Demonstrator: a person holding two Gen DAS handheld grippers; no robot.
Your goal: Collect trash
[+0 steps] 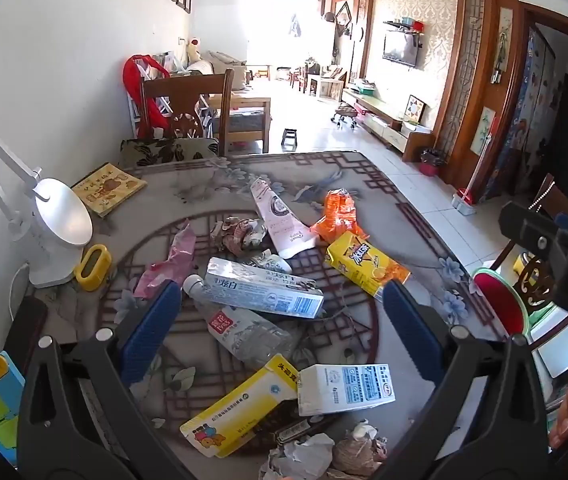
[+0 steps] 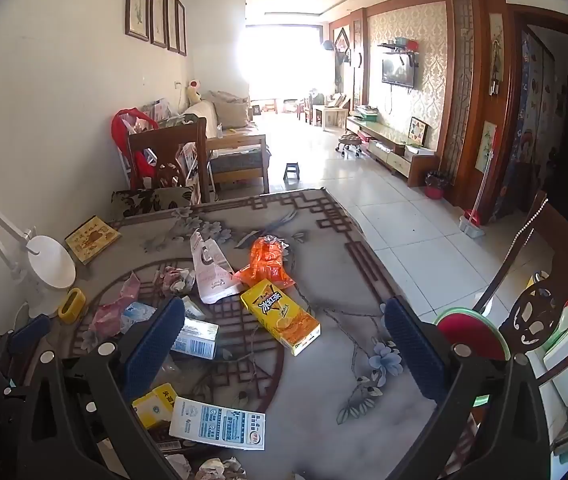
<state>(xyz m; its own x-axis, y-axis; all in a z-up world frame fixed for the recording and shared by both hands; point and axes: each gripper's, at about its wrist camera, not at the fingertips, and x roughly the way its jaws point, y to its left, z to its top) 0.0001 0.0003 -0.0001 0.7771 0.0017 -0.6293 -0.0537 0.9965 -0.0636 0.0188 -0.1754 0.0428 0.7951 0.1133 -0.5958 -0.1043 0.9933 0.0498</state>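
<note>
Trash lies scattered over the patterned table (image 1: 364, 184). In the left wrist view my left gripper (image 1: 280, 304) hangs open above a silver toothpaste box (image 1: 264, 294) and a crushed clear bottle (image 1: 244, 330). Beyond them lie a yellow drink carton (image 1: 364, 266), an orange wrapper (image 1: 338, 216) and a pink-white pouch (image 1: 280, 220). Close to the camera sit a yellow-white medicine box (image 1: 240, 408) and a white milk carton (image 1: 344, 388). My right gripper (image 2: 284, 320) is open over the table, the yellow drink carton (image 2: 280, 320) between its fingers untouched, the milk carton (image 2: 216, 424) below.
A white desk lamp (image 1: 60, 220), a yellow holder (image 1: 93, 267) and a yellow book (image 1: 108, 188) stand along the left wall side. A wooden chair (image 1: 188, 108) is at the far edge. A red-lined bin (image 2: 472, 336) stands off the right edge. Crumpled paper (image 1: 304, 456) lies nearest.
</note>
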